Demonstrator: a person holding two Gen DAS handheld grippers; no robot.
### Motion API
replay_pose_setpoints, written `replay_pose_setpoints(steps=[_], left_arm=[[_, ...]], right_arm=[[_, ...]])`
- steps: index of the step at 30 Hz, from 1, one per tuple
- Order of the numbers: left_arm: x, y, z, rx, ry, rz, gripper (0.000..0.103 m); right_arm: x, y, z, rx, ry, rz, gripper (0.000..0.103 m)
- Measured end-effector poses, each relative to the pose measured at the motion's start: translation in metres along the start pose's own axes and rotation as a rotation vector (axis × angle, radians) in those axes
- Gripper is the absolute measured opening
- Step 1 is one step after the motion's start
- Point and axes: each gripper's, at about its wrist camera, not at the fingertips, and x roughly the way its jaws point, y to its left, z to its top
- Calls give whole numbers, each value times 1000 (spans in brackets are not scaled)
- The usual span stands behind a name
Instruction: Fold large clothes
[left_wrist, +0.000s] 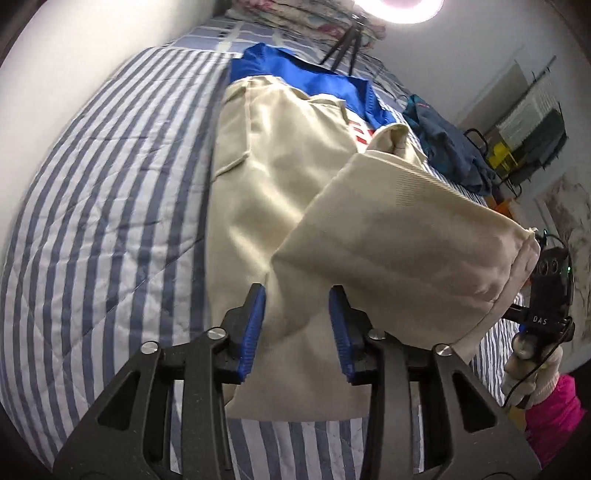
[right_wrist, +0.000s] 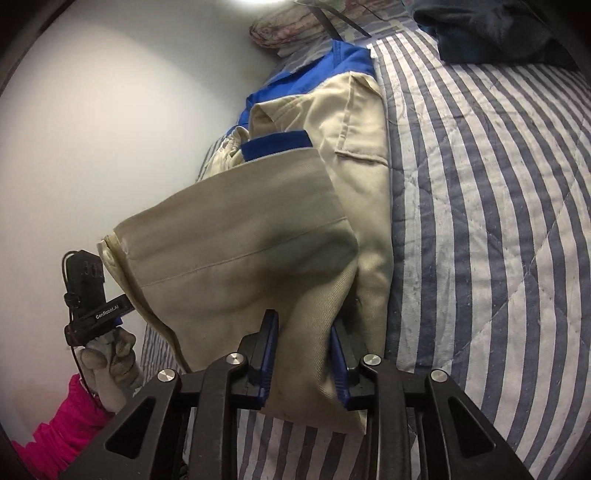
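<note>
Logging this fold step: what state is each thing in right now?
Beige and blue work garment: flat on striped bedspread, bottom part lifted and folding over.
Left hand-held gripper: open, cloth between pads.
Right hand-held gripper: shut on garment.
Dark blue clothing: crumpled, unfolded.

White letters "DAS" stand on the black body of the right hand-held gripper (left_wrist: 546, 291), seen from the left wrist view at the right edge. In the right wrist view, white lettering "GenRobot.AI" runs along the black body of the left hand-held gripper (right_wrist: 92, 295) at the left edge. Red marks, perhaps letters, show on a white patch of the blue and beige work garment (left_wrist: 280, 177), but they are half covered by beige cloth and cannot be read.
</note>
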Motion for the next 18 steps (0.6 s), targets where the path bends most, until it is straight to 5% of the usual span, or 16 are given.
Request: replay_pose_setpoints(steps=[9,12,15,18], left_arm=[[21,26,3,-104,64,-105,43],[15,28,-2,-113,65,-113,2],[2,35,-7,-191,47,-135,0],[-29,43,-13,-281,-6,-127,0]], right_arm=[[21,2,2,7,20,19,36],[23,4,2,-9,27,-1,23],[21,7,0,-11,24,0,8],[6,15,-3,-12,-2,38,5]])
